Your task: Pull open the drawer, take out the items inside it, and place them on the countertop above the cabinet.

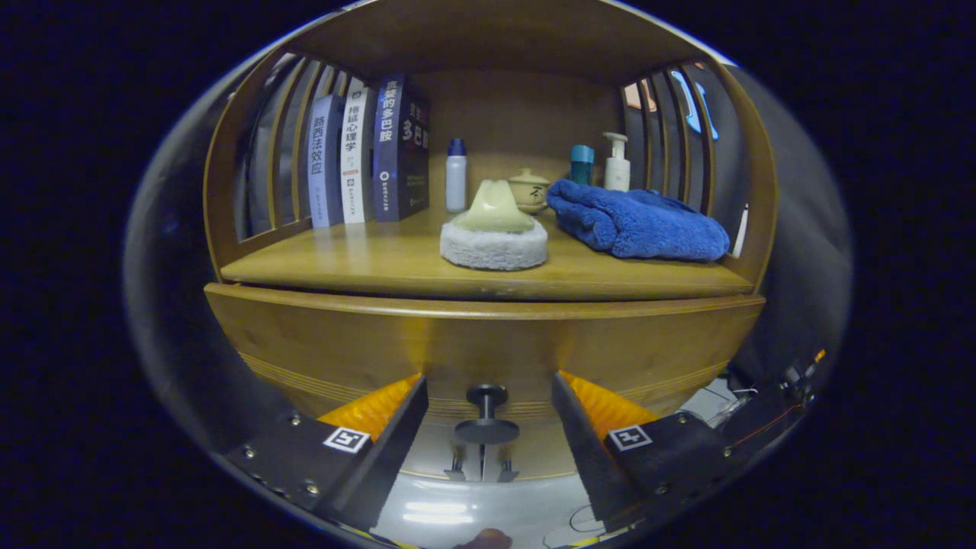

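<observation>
Three books [366,152] stood on the shelf [381,263], spines printed in Chinese: 路西法效应 on the left, 拖延心理学 in the middle, 贪婪的多巴胺 on the right. Both fingers [396,415] carried square coded markers.

Beyond the fingers you had three books [366,152] standing upright at the far left. Right of them stood a white bottle [456,177] with a blue cap. A sponge [494,232] sat nearest, straight ahead. Behind it was a lidded jar [529,188]. A blue towel [637,221] lay right, with a pump bottle [616,164] and teal container [582,163] behind it.
</observation>
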Motion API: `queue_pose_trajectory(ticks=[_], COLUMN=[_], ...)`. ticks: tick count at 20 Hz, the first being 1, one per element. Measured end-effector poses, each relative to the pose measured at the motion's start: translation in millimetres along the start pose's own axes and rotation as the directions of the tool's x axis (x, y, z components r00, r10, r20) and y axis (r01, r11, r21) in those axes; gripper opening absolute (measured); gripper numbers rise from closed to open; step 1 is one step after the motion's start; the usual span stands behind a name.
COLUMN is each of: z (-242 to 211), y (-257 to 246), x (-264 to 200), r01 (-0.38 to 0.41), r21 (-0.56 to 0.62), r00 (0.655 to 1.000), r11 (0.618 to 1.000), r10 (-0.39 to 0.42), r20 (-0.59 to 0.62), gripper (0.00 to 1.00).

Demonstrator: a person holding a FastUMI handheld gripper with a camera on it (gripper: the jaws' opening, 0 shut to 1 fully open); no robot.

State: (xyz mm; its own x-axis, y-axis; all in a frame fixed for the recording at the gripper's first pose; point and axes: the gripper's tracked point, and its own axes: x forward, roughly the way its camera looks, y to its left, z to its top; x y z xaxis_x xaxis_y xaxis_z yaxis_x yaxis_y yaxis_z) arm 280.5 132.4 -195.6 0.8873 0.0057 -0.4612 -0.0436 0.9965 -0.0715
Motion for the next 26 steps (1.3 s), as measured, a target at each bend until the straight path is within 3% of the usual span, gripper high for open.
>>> queue_pose_trajectory(ticks=[7,26], z=[-0.9,-5.2], y=[-1.4,-3.1], x=[2.3,1.9], r01=[-0.008,-0.012], r21=[0.052,0.046], r00=[1.0,0.999], r11=[0.999,0.999], r10=[0.007,0.015], r20=[0.012,-0.049], gripper=[0.97,0.97])
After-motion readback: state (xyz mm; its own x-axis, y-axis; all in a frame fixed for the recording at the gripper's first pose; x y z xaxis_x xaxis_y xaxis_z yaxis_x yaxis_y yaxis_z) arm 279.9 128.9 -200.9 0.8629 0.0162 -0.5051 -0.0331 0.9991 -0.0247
